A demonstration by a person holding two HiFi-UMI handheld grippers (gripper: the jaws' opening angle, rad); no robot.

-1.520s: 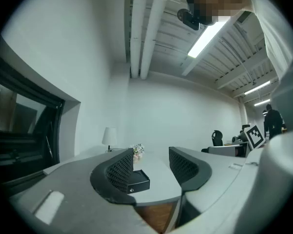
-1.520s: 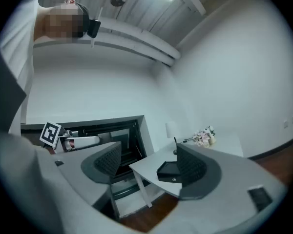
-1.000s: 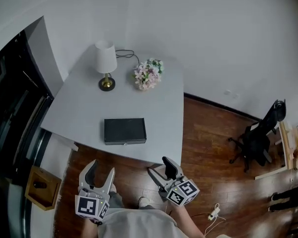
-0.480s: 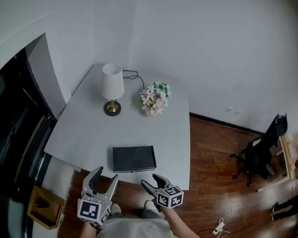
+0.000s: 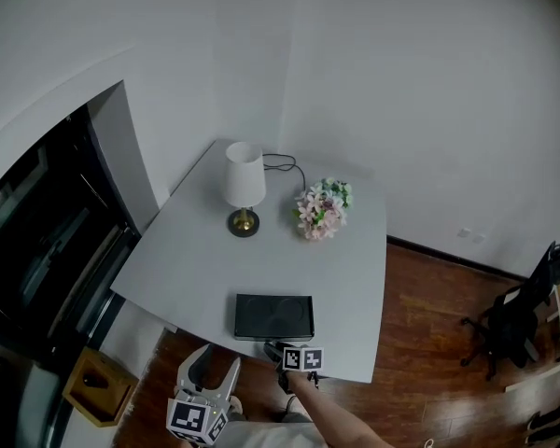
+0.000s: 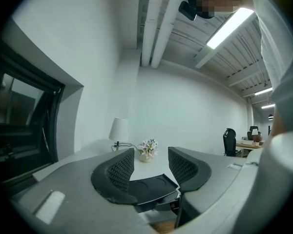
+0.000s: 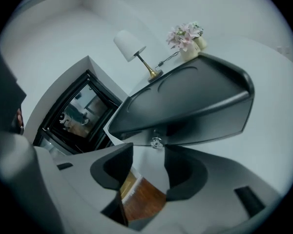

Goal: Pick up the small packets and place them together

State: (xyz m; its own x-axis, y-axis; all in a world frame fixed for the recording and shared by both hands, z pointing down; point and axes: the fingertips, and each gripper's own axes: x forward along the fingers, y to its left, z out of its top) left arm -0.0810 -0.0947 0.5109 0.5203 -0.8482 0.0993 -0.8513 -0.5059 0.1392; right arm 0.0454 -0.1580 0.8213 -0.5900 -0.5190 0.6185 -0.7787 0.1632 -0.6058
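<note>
A grey worktop (image 5: 196,259) stands against a white wall, with wooden floor (image 5: 429,325) to its right. A flat black box (image 5: 273,316) lies shut close to the worktop's near edge, a little toward the right corner. Toward the far edge stand a lamp (image 5: 245,177) with a white shade and a brass foot and, just beside it on the right, a small bunch of pink and white flowers (image 5: 323,209). A dark cord runs behind the lamp along the far edge. The small packets do not show in any view.

The right gripper (image 5: 278,348) is just off the near edge, right in front of the box and pointing at its front side. In the right gripper view its jaws stand partly apart and have just been closing. Nothing is between them but floor and the worktop's rim, and a small metal catch (image 7: 156,142) on the front of the box sits just beyond their tips.

The left gripper (image 5: 217,362) is held lower and further left, off the near edge and apart from the box. Its jaws stand apart with a clear gap and grip nothing. Through the gap the left gripper view shows the box, with the lamp and flowers beyond it.
</note>
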